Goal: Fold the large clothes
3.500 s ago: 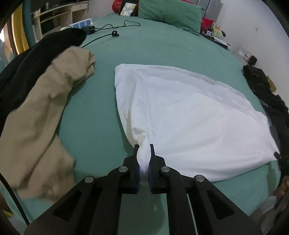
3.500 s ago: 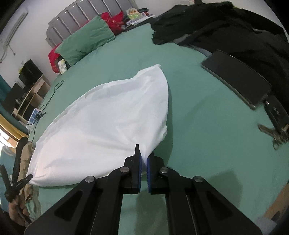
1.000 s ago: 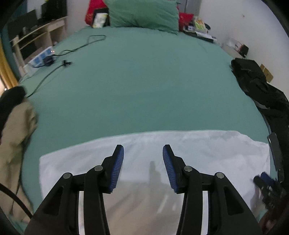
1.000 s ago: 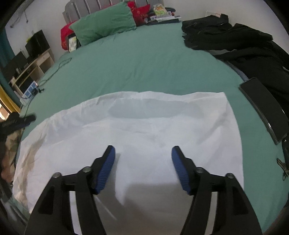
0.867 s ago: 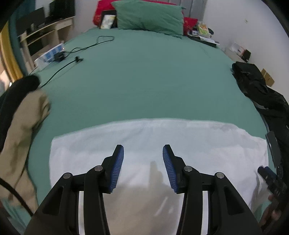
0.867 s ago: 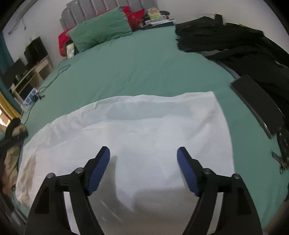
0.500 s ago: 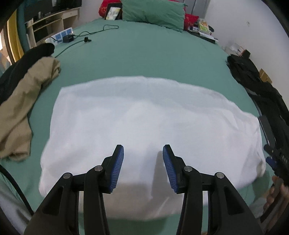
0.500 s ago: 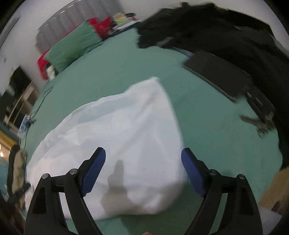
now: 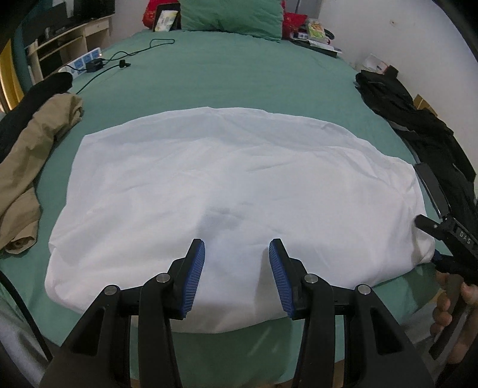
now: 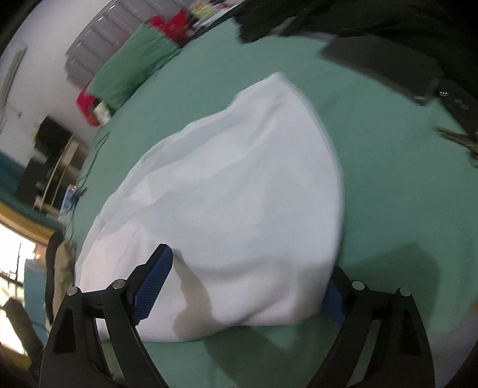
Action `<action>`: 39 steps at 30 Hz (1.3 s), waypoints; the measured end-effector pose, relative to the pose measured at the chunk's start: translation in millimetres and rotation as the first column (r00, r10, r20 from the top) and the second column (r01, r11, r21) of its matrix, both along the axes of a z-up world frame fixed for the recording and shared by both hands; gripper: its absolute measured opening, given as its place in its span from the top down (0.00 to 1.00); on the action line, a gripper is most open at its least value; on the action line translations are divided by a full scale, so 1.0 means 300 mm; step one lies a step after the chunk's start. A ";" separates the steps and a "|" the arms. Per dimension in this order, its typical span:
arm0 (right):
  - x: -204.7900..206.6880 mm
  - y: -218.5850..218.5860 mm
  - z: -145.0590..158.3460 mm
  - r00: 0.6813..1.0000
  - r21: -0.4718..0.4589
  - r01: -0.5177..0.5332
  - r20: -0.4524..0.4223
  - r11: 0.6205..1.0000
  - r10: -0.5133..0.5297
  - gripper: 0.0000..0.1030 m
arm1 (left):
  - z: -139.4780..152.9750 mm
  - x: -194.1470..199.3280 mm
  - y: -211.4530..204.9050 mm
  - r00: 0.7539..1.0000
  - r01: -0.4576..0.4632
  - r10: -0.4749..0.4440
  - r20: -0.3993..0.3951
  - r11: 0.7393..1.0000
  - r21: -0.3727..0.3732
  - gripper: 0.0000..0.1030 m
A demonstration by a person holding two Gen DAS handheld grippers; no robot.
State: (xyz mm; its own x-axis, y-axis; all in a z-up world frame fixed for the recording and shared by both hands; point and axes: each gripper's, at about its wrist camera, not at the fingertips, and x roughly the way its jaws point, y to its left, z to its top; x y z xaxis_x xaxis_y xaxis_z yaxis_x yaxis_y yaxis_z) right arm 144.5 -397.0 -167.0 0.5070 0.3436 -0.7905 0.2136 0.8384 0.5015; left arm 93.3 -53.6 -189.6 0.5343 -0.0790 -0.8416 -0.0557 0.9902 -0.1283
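Now the white garment lies flat, folded over once, on the green bed — more folds remain. Left tool hovers half-open and empty; right tool, jaws just widened, straddles the near-right corner — gripping nothing.

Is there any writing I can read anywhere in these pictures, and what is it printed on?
"DAS": white letters on the black body of the right gripper, at the right edge of the left wrist view.
Too small to read: the packets and boxes by the green pillow, and the framed picture.
Right wrist view: too blurred, nothing readable.
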 end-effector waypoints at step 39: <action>0.074 0.581 0.228 0.894 -0.198 -0.361 0.205 0.911 0.399 0.86 | 0.010 0.129 0.027 0.992 0.122 -0.124 -0.017 0.991 -0.061 0.53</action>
